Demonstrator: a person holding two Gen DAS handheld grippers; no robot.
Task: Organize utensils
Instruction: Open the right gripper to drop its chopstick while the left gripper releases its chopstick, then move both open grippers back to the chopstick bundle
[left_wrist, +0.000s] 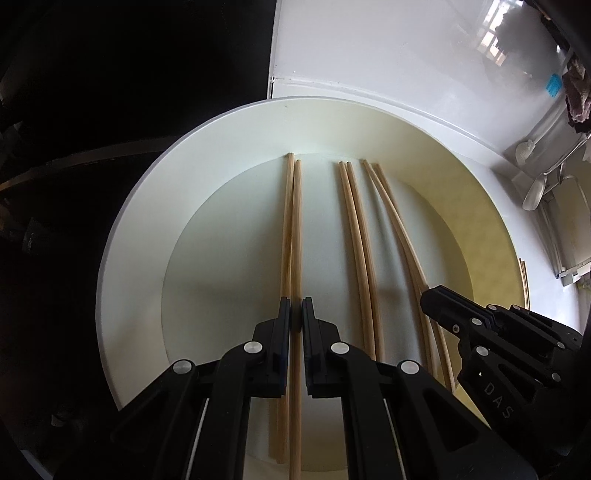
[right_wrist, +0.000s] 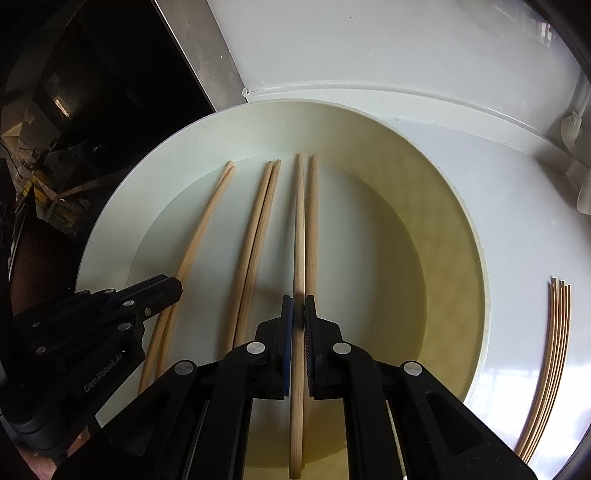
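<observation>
Left gripper (left_wrist: 296, 314): I have it nipped on one chopstick (left_wrist: 296, 236) of the left pair, low over the plate (left_wrist: 129, 236).
Right gripper (right_wrist: 298, 314): I see it clamped on a chopstick (right_wrist: 299, 229) of the right pair, partner (right_wrist: 312, 221) just beside it.
Plate: white, on the white table (left_wrist: 388, 55); three chopstick pairs lie lengthwise in it, the middle pair (right_wrist: 258, 221) untouched.
Spare sticks (right_wrist: 554, 350): a bundle on the table right of the plate.
</observation>
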